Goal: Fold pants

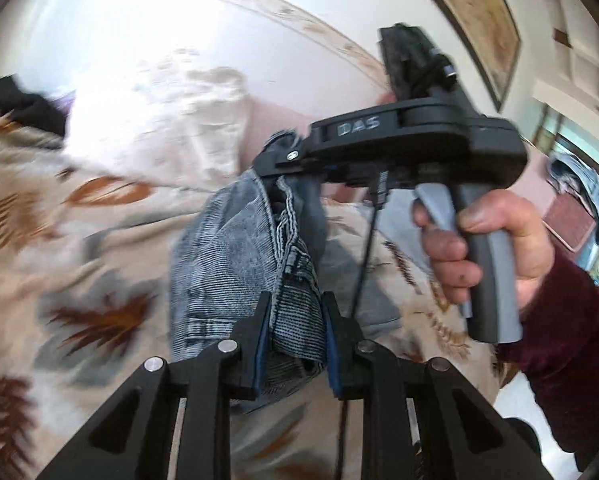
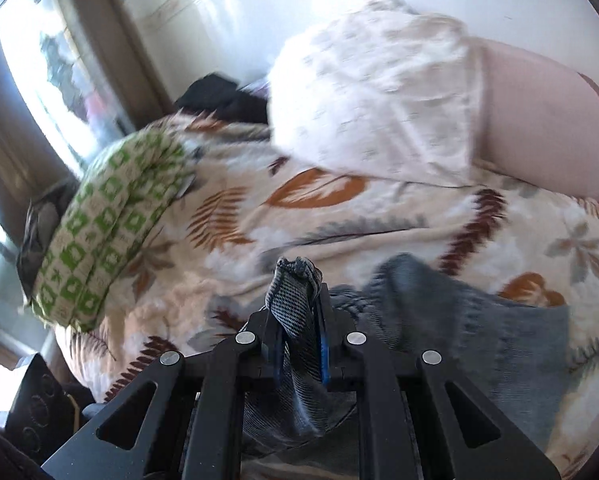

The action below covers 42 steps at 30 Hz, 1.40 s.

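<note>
A bed (image 2: 379, 216) with a leaf-print cover fills both views, a white pillow (image 2: 371, 96) and a green-patterned cushion (image 2: 111, 216) at its far side. Grey-blue pants (image 1: 235, 256) hang above the cover, stretched between the two tools. The left gripper (image 1: 295, 320) is nearly closed, pinching a bunched fold of them. The right gripper (image 2: 295, 300), held by a hand (image 1: 483, 248) in a maroon sleeve, clamps another edge.
</note>
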### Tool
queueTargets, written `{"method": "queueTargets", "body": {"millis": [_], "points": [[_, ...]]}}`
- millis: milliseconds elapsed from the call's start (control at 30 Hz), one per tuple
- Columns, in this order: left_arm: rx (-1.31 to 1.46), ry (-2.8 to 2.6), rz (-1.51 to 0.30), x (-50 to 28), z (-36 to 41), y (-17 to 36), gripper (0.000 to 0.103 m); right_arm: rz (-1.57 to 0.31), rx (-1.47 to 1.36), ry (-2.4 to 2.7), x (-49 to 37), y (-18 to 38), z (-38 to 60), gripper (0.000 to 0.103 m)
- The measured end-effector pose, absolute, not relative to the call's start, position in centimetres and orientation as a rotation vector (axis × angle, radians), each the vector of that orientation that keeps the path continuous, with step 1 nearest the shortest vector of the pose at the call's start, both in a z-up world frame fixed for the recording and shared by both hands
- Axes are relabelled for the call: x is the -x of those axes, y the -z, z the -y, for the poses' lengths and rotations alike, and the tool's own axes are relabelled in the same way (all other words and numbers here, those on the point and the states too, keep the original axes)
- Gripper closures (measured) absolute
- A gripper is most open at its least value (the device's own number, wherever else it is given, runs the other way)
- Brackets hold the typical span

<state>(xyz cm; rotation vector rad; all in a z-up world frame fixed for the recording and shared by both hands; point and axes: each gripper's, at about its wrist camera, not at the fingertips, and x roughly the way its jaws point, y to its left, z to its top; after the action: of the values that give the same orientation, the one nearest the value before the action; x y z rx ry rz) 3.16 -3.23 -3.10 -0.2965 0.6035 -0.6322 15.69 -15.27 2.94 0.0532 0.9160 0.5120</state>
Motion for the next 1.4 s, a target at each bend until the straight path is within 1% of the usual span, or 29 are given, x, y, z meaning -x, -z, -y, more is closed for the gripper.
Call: {"method": "queueTargets", "body": {"millis": [200, 333, 533, 800, 933, 1033, 1067, 1100, 1133, 1200, 1233, 1267, 1300, 1400], "points": [[0.252, 0.746, -0.644, -6.5, 11.5, 2.7, 0.078, -0.908, -0.141, -0.438, -17.1, -1.9, 23.9, 0.091], [0.224, 0.794, -0.703, -9.0, 16.6, 3.8, 0.078, -0.916, -0.221, -0.406, -18.4, 0.3, 28.9, 0.091], [0.21, 0.821, -0.797, -11.5, 21.4, 6.6, 0.078, -0.922, -0.308, -0.377, -19.8, 3.8, 34.5, 0.091], [0.161, 0.842, -0.83, -12.1, 25.6, 7.6, 0.078, -0.902, -0.427, -0.337, -20.0, 6.6, 39.7, 0.092], [0.144, 0.866, -0.843, -11.7, 26.1, 7.8, 0.078, -0.897, -0.478, -0.321, -19.7, 7.8, 41.3, 0.092], [0.112, 0.885, -0.839, -10.9, 25.4, 6.9, 0.078, -0.941, -0.512, -0.299, -20.1, 9.6, 41.9, 0.091], [0.088, 0.897, -0.822, -10.1, 25.1, 6.1, 0.076, -0.948, -0.525, -0.286, -20.1, 10.1, 42.2, 0.091], [0.05, 0.892, -0.801, -9.2, 24.6, 5.3, 0.07, -0.952, -0.519, -0.273, -20.1, 10.4, 42.3, 0.091], [0.013, 0.881, -0.783, -8.4, 24.1, 4.5, 0.066, -0.958, -0.51, -0.255, -20.0, 10.6, 42.5, 0.09], [-0.038, 0.855, -0.72, -6.5, 22.2, 2.7, 0.051, -0.971, -0.532, -0.208, -19.7, 11.0, 43.1, 0.089], [-0.054, 0.832, -0.693, -6.2, 21.1, 2.0, 0.048, -0.976, -0.535, -0.158, -19.3, 11.0, 43.6, 0.088], [-0.073, 0.8, -0.674, -5.7, 19.8, 1.4, 0.043, -0.977, -0.515, -0.114, -19.0, 11.0, 43.9, 0.083], [-0.094, 0.754, -0.663, -5.6, 18.5, 1.0, 0.042, -0.967, -0.526, -0.101, -18.4, 10.8, 44.4, 0.08], [-0.105, 0.641, -0.635, -7.0, 15.0, 0.5, 0.042, -0.878, -0.609, -0.112, -15.9, 8.9, 46.0, 0.079]]}}
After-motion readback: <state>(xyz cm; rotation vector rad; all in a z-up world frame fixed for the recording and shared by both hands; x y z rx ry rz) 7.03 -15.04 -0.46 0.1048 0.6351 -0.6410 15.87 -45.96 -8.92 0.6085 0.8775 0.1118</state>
